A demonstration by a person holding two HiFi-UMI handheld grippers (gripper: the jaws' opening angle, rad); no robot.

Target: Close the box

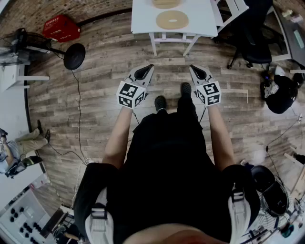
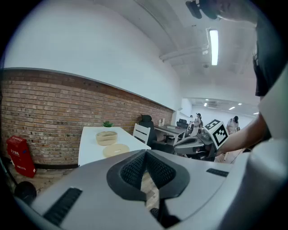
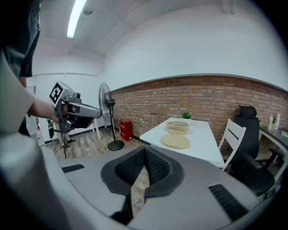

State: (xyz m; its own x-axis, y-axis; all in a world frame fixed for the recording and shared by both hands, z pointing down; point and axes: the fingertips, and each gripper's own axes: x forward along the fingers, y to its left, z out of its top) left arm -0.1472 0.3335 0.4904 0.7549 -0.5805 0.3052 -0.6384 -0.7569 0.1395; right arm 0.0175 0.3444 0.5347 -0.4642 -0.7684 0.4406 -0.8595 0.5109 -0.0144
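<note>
A round bamboo box [image 1: 166,3] and its flat round lid [image 1: 172,20] lie side by side on a white table [image 1: 143,24] across the wooden floor. The lid is off the box. The left gripper view has the box [image 2: 106,137] behind the lid [image 2: 116,150]; so does the right gripper view, with box [image 3: 177,127] and lid [image 3: 175,141]. My left gripper [image 1: 143,72] and right gripper [image 1: 199,72] are held out side by side, well short of the table. Both are shut with nothing between the jaws, as their own views show: left [image 2: 146,155], right [image 3: 145,152].
A red case [image 1: 61,28] and a standing fan's black base [image 1: 74,56] sit at the far left. A white chair [image 1: 231,9] and a black office chair [image 1: 252,43] stand right of the table. A person [image 1: 24,143] sits at the left edge.
</note>
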